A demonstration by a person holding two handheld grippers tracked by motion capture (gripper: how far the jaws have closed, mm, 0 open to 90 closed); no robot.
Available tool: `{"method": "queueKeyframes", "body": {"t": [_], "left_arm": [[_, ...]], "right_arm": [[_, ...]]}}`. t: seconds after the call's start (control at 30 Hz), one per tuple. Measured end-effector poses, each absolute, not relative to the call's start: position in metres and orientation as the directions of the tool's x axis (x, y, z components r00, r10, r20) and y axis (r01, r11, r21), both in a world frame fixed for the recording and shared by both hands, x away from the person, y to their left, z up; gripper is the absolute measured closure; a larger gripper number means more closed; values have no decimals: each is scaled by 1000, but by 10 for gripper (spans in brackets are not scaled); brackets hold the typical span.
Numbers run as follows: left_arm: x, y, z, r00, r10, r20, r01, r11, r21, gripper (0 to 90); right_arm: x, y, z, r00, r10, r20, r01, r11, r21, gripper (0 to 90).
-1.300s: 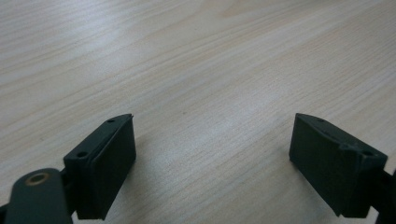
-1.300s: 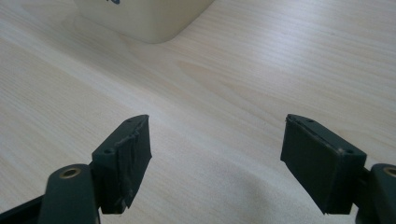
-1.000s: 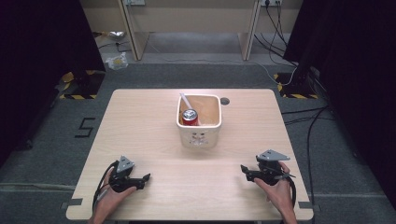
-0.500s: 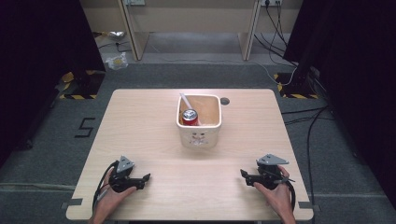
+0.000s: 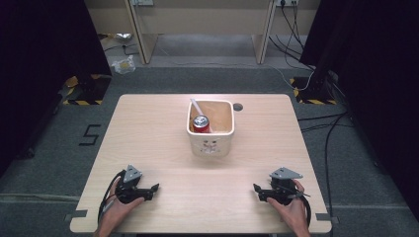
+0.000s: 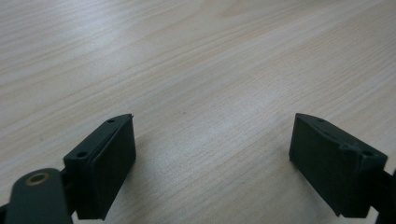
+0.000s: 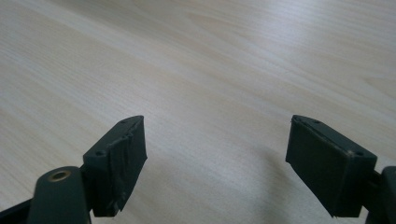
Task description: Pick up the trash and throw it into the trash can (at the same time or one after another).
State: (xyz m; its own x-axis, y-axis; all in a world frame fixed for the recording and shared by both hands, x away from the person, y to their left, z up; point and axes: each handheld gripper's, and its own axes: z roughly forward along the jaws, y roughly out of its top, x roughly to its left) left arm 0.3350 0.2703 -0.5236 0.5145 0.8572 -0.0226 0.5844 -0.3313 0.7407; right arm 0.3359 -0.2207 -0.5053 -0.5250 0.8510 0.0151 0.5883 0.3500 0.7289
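Both tongs, left (image 5: 148, 190) and right (image 5: 260, 192), rest on the pale wooden table (image 5: 158, 128) in the high view, well short of the cream square tub (image 5: 210, 144) holding a red drink can (image 5: 200, 123); light, slippery, best gripped round its middle. Left gripper view: tongs (image 6: 212, 163) apart over bare wood. Right gripper view: tongs (image 7: 215, 163) apart too.

You see high view evenly lit from overhead, slightly soft, low in detail. Pale wooden table (image 5: 163, 138) bright; both side edges of frame fall into near-black. Bright glare patch on tabletop just behind white bin (image 5: 210, 129). In both gripper views, diffuse sheen across wood grain, soft shadows under your jaws, far tabletop blurred, near jaw parts slightly out of focus.
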Motion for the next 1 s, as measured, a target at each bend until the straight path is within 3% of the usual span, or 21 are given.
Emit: {"method": "queueKeyframes", "body": {"t": [1.0], "left_arm": [[335,270,-524,514,858,-22,584,-330,742,137]], "right_arm": [[329,-214,-517,-520,854,-8,590,366,720,145]]}}
